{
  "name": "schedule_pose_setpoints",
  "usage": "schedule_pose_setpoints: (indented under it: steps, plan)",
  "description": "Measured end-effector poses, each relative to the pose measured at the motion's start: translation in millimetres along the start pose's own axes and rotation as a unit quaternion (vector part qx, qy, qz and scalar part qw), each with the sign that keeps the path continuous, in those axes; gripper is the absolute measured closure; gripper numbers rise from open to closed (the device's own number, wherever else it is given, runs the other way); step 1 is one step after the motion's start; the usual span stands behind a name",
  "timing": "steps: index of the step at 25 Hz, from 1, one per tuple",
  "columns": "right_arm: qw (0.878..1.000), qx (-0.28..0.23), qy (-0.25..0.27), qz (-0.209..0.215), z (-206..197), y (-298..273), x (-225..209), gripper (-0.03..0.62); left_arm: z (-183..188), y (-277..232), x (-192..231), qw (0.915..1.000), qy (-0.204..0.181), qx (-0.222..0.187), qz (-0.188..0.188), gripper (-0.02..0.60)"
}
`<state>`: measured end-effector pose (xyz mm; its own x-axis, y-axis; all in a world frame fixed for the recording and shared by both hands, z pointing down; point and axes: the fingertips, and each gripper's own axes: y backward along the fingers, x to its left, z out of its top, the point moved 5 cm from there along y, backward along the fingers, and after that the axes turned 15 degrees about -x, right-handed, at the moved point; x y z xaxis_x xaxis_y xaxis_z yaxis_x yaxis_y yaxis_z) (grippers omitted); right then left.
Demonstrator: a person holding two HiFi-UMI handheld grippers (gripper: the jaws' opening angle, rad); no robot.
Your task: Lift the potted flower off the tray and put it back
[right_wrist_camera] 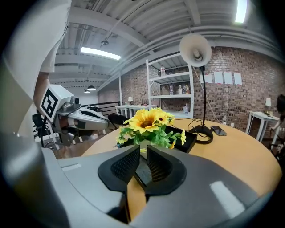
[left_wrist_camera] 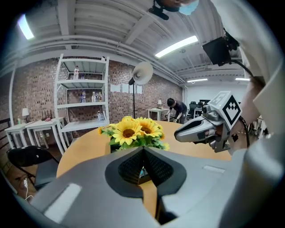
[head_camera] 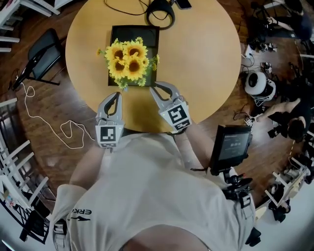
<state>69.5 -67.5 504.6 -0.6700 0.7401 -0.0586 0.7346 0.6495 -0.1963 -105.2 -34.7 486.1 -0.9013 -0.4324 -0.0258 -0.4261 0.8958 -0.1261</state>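
A pot of yellow sunflowers [head_camera: 128, 58] stands on the near half of a black tray [head_camera: 147, 32] on a round wooden table [head_camera: 206, 63]. Both grippers hover over the table's near edge, just short of the tray. My left gripper [head_camera: 117, 94] sits near the tray's near left corner with its tips touching, holding nothing [left_wrist_camera: 143, 149]. Near the tray's near right corner, my right gripper [head_camera: 156, 88] shows a narrow gap between its pads, with nothing in it [right_wrist_camera: 142, 150]. The flowers [left_wrist_camera: 133, 129] [right_wrist_camera: 151, 120] lie straight ahead in both gripper views, apart from both grippers.
A lamp's ring base [head_camera: 161, 14] with its cable and a phone [head_camera: 182, 4] lie on the table beyond the tray. A black chair [head_camera: 41, 56] stands left of the table. A screen on a stand [head_camera: 230, 144] is at the right, and a white cord [head_camera: 59, 127] runs over the floor.
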Motion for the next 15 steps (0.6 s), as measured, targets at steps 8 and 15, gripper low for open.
schedule_pose_setpoints:
  steps: [8, 15]
  plan:
    - [0.994, 0.059, 0.062, 0.066, -32, -47, -23, 0.272, -34, -25, 33, 0.9993, 0.005, 0.035, 0.013, 0.580]
    - [0.980, 0.111, 0.100, 0.135, -48, -80, -43, 0.057, -47, -30, 42, 0.9989, 0.001, 0.046, 0.012, 0.580]
